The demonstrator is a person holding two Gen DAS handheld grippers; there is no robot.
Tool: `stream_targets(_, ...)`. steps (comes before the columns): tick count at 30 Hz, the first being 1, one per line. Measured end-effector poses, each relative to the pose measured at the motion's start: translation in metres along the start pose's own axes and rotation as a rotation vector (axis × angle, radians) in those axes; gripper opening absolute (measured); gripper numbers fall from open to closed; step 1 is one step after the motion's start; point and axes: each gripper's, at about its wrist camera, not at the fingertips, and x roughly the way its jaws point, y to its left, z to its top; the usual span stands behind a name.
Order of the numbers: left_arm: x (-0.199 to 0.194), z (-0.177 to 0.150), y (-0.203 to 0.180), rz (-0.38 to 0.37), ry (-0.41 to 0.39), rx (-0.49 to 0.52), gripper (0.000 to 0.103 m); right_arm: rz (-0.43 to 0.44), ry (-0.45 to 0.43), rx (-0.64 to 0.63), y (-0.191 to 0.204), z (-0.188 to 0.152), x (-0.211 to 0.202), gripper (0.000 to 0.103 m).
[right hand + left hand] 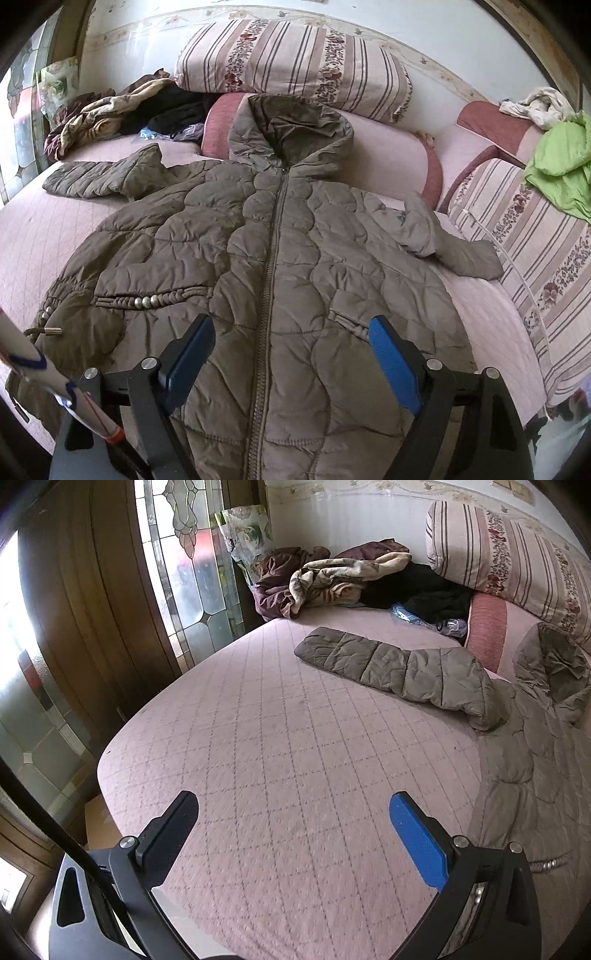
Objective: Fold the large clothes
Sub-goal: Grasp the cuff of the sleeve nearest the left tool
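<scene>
A large olive-brown quilted hooded coat point(273, 258) lies flat, zipped, front up, on the pink quilted bed point(33, 236). Its hood point(291, 129) rests against a pink bolster. One sleeve point(103, 177) stretches out to the left and the other point(443, 240) is bent at the right. My right gripper point(291, 332) is open and empty above the coat's lower front, astride the zip. In the left wrist view the left sleeve point(391, 664) and the coat's side point(524, 768) lie at the right. My left gripper point(293, 812) is open and empty over the bare bed point(258, 738).
A pile of crumpled blankets and dark clothes point(332, 579) sits at the bed's far left corner. Striped floral cushions point(295, 66) line the back and right side point(535, 258). A green cloth point(561, 162) lies on the right cushion. A stained-glass door point(192, 572) stands left of the bed.
</scene>
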Motion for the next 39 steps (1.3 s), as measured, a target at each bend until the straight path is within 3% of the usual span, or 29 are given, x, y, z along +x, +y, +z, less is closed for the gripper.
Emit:
stream_targets(3, 0.013, 0.011, -0.001, -0.030, 0.010, -0.009, 0.103, 0.008, -0.005, 0.001, 0.003, 0.000, 0.004, 0.089)
stream_targets(8, 0.059, 0.050, 0.002, -0.155, 0.028, -0.092, 0.103, 0.029, 0.002, 0.021, 0.002, 0.003, 0.015, 0.089)
stream_targets(10, 0.086, 0.070, 0.002, -0.193, 0.062, -0.118, 0.103, 0.032, 0.014, 0.033, 0.000, 0.004, 0.020, 0.089)
stream_targets(15, 0.156, 0.111, 0.000, -0.196, 0.172, -0.176, 0.103, 0.000, 0.032, 0.049, -0.007, 0.002, 0.032, 0.089)
stream_targets(19, 0.214, 0.132, 0.008, -0.240, 0.282, -0.299, 0.103, -0.015, 0.067, 0.071, -0.016, -0.002, 0.044, 0.089)
stream_targets(24, 0.265, 0.143, 0.014, -0.381, 0.372, -0.475, 0.103, -0.030, 0.099, 0.083, -0.023, -0.007, 0.057, 0.089)
stream_targets(27, 0.282, 0.153, 0.010, -0.405, 0.351, -0.548, 0.103, -0.032, 0.121, 0.097, -0.026, -0.010, 0.067, 0.089)
stream_targets(31, 0.299, 0.170, -0.004, -0.441, 0.333, -0.562, 0.103, -0.036, 0.143, 0.117, -0.031, -0.011, 0.076, 0.089)
stream_targets(35, 0.311, 0.185, -0.023, -0.414, 0.311, -0.541, 0.102, -0.024, 0.180, 0.133, -0.034, -0.015, 0.090, 0.089)
stream_targets(36, 0.312, 0.187, -0.029, -0.391, 0.306, -0.523, 0.099, -0.021, 0.181, 0.135, -0.034, -0.017, 0.091, 0.090)
stream_targets(38, 0.310, 0.190, -0.040, -0.275, 0.299, -0.453, 0.074, -0.022, 0.176, 0.134, -0.034, -0.018, 0.092, 0.091)
stream_targets(39, 0.309, 0.190, -0.045, -0.219, 0.303, -0.414, 0.053, -0.023, 0.171, 0.130, -0.033, -0.018, 0.092, 0.091)
